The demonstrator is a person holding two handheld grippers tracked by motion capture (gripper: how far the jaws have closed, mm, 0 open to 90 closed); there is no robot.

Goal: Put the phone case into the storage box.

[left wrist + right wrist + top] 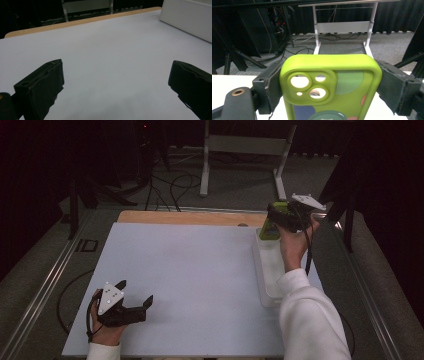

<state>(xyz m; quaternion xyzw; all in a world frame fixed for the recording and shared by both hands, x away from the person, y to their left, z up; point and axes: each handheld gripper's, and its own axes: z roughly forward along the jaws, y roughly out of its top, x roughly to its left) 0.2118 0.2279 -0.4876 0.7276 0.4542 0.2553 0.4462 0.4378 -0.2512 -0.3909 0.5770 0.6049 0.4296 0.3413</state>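
1. Right claw (281,215) is clamped on a lime-green phone case (329,85), gripped by its two long sides; it is held above the far end of the white tray (267,270).
2. No brand or readable writing is seen on the case. Camera cut-outs are visible, along with coloured round shapes on the back.
3. Left claw (135,295) is released, jaws wide apart, nothing between them; it is rested on the surface (190,280) well to the near-left of the tray.
4. Between the tray and the left claw, the surface is seen bare.
5. A wooden edge strip (190,217) is exposed just beyond the tray's far end.
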